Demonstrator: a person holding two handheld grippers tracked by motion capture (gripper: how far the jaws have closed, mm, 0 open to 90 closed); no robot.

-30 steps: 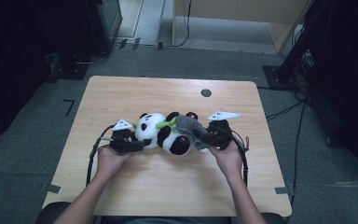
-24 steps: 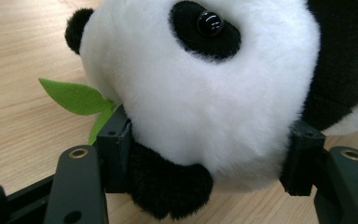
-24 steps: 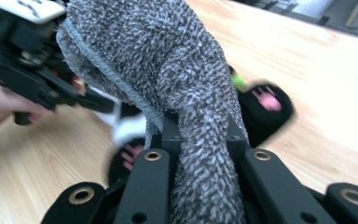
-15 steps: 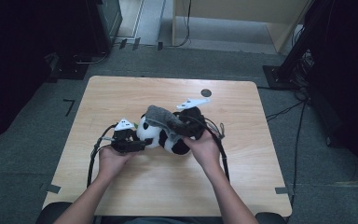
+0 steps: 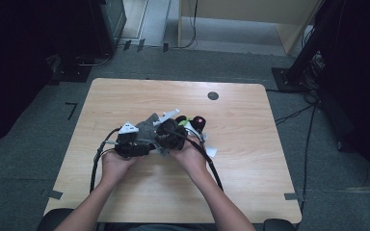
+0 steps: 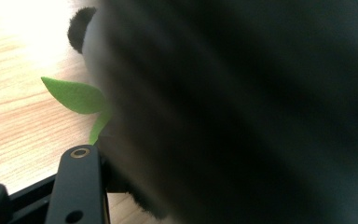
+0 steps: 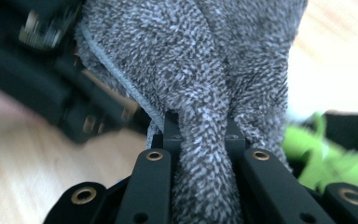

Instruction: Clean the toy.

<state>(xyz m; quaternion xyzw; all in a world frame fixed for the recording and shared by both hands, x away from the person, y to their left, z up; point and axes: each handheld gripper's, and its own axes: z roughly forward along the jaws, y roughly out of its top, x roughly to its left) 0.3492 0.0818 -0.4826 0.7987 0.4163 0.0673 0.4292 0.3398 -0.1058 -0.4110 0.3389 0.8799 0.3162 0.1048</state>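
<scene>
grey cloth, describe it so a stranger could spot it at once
On the wooden table, look between the person's two hands. The grey cloth is bunched in the right gripper, draped over a panda toy. It alone is fuzzy grey terry.

The high view is bright on the wooden table, and the light seems to come from above. The floor around it is dim, and the far left and right sides are almost black. The hands cast only soft, small shadows. This picture is a bit grainy but clear enough.

In the left gripper view, a big dark blur covers most of the picture, too close to be sharp. The top left corner glares nearly white. The green leaf looks fairly sharp.

In the right gripper view, the grey cloth is sharp. Things behind it are smeared and fuzzy, and the right side glows washed-out white.
</scene>
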